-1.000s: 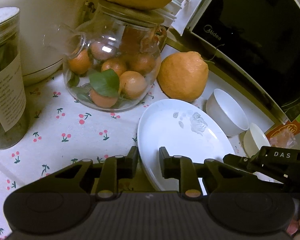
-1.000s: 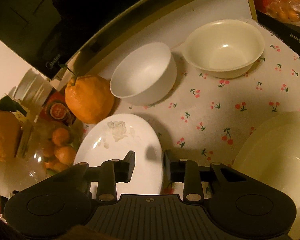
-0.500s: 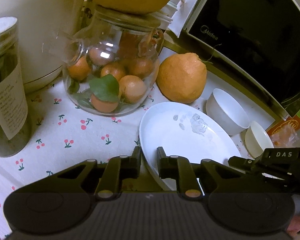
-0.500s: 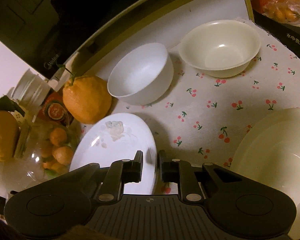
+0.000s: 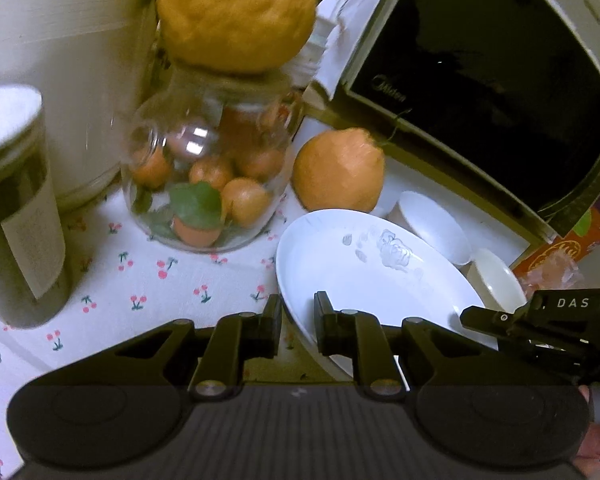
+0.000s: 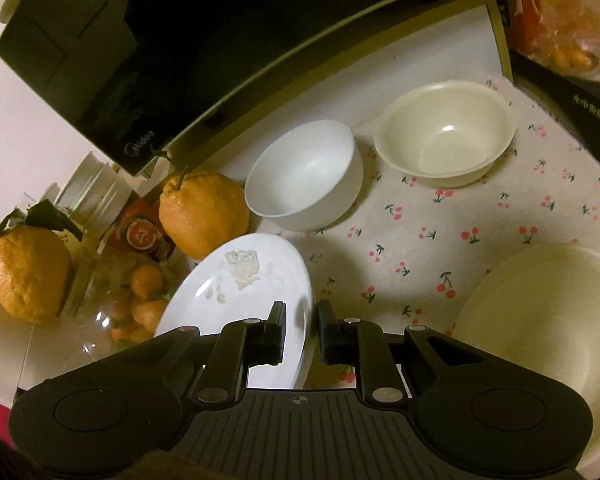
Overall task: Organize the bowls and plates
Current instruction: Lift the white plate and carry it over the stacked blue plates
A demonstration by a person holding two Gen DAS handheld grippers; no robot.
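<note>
Both grippers pinch the white plate (image 5: 364,276) by opposite rims, beside the big orange (image 5: 338,170).

The left gripper (image 5: 298,320) is clenched on the rim farther from the bowls, the right gripper (image 6: 302,332) on the rim nearer them — a two-sided hold that likely keeps the wide, smeared plate level as it comes off the cherry-print cloth (image 6: 420,240). The white bowl (image 6: 304,176) and cream bowl (image 6: 446,132) sit beyond the orange, along the microwave (image 6: 148,60) — probably next to be sorted.

My two tongs on opposite rims of the plate (image 6: 240,292), two bowls (image 6: 304,176) behind it, big fruit (image 6: 202,214) left of them, microwave (image 6: 148,52) behind.
</note>
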